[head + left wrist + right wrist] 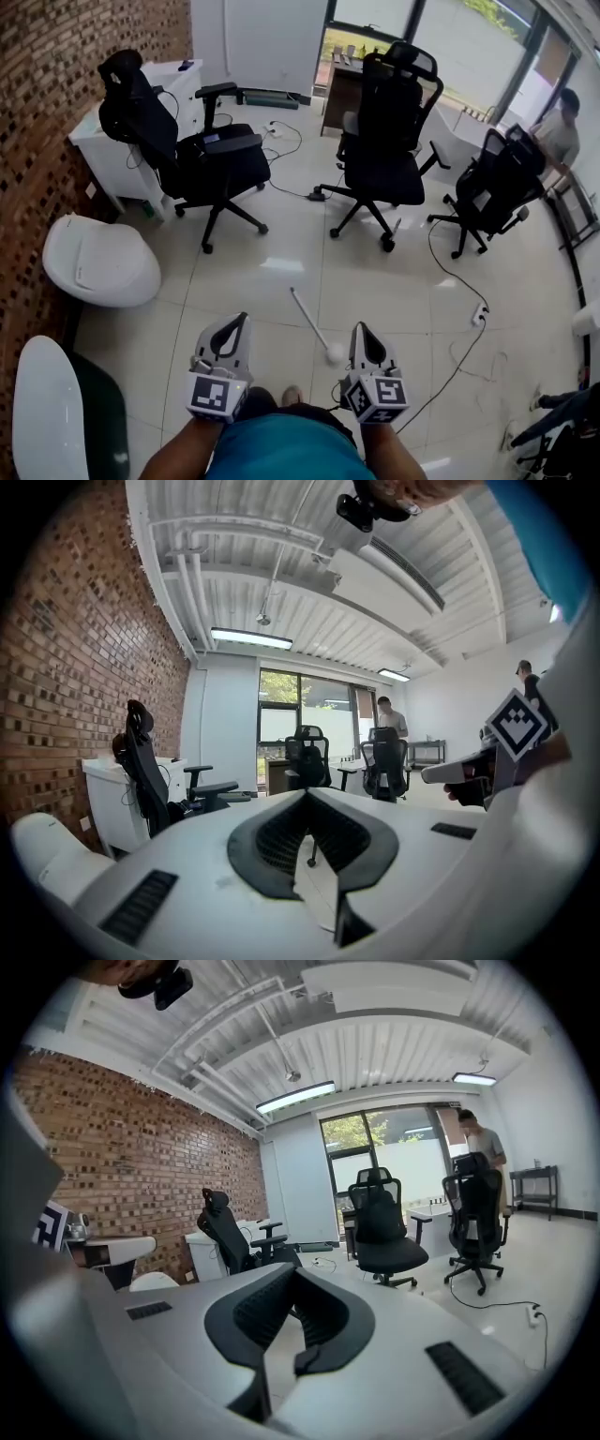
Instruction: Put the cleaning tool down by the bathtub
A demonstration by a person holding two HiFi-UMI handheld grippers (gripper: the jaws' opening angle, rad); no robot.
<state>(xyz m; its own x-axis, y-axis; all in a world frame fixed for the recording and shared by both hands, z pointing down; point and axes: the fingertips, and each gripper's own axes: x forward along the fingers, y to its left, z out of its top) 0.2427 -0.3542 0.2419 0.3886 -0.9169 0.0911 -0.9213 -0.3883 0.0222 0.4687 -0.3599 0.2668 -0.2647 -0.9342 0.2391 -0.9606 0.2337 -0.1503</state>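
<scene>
Two grippers, both empty: the left gripper (241,321) has its fingers closed with nothing between them, and the right gripper (360,329) is pinched shut on nothing too. The cleaning tool, a thin white stick with a round white head (311,322), appears to lie on the glossy tiled floor (403,300), its head just beside the right fingers. The white-rimmed bathtub with a dark inside (42,412) sits well apart, off to the left.

If the tool should end nearer the tub, I'd spread the right fingers, take the stick mid-shaft, carry it low and lay it flat along the rim.

Both forearms are tucked close to the body, with the grippers side by side and aimed out across the room.
</scene>
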